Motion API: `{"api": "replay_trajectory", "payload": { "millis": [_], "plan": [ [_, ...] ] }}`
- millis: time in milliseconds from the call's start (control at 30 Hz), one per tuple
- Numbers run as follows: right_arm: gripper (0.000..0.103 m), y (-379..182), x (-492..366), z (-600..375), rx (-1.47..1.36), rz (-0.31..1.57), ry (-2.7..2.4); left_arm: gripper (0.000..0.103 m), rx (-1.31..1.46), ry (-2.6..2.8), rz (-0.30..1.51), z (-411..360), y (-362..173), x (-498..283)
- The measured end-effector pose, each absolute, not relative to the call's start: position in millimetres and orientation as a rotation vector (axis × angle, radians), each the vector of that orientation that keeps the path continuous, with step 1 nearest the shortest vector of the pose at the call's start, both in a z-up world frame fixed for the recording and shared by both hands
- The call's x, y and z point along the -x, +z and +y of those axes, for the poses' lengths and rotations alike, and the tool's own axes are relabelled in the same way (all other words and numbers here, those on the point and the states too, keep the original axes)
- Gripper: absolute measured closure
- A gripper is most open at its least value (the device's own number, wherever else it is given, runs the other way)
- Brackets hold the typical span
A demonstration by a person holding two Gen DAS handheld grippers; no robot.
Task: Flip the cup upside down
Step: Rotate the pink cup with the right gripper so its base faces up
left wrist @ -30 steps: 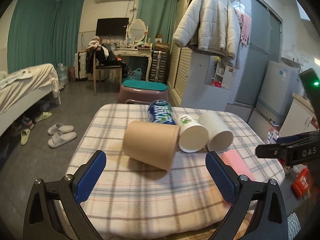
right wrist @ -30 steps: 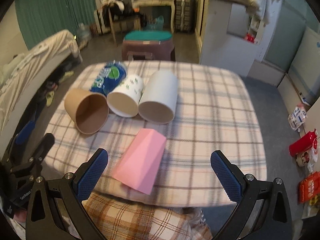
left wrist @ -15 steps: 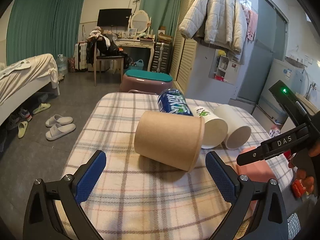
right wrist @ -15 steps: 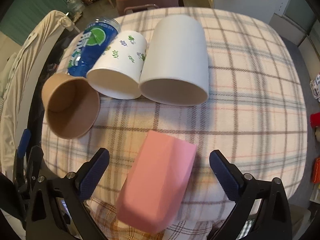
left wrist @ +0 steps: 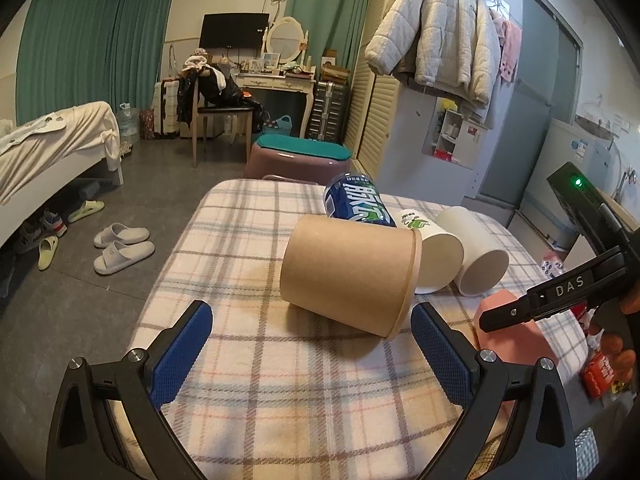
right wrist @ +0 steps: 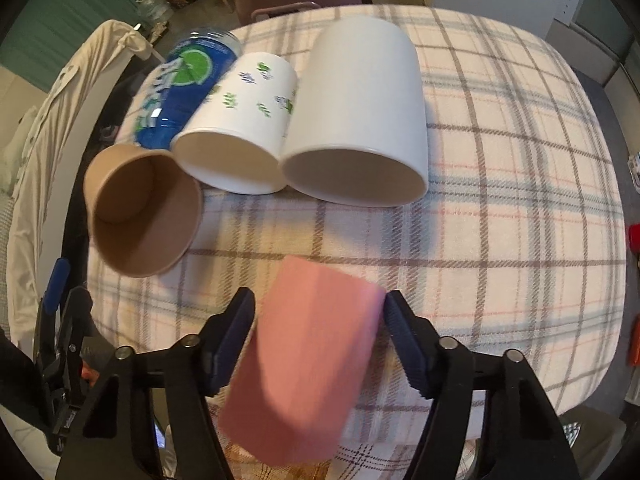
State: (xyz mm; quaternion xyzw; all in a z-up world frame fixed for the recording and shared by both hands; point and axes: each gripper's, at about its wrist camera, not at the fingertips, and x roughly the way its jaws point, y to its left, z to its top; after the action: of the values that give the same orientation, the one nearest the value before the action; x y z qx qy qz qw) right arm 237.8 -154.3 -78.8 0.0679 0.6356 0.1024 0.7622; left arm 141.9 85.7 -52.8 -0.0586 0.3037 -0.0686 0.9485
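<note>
The right tool (right wrist: 318, 312) is straddling the pink cup (right wrist: 308, 368), its pads just beside the cup's sides but seemingly not yet clamping, presumably to grip and turn it over. The left tool (left wrist: 308, 344) is hanging wide open, holding nothing. Five containers are lying sideways on the bench (right wrist: 520, 184): four cups and one can (right wrist: 180, 92).

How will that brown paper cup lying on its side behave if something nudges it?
The brown paper cup looks thin-walled and empty, so probably light. On its round side, it would likely roll in a curve. Paper walls may dent if the left gripper squeezes hard.
</note>
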Motion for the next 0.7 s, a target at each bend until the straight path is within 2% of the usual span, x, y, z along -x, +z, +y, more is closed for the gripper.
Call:
{"api": "replay_trajectory", "payload": {
  "millis": [200, 700],
  "plan": [
    [0.042, -48, -218, -147, -0.092, 1.277, 0.269, 0.001, 0.109, -0.122, 0.605, 82, -43, -133],
    [0.046, 5, -155, -146, 0.180, 0.785, 0.205, 0.001, 0.067, -0.092, 0.595, 58, -30, -116]
  ]
}}
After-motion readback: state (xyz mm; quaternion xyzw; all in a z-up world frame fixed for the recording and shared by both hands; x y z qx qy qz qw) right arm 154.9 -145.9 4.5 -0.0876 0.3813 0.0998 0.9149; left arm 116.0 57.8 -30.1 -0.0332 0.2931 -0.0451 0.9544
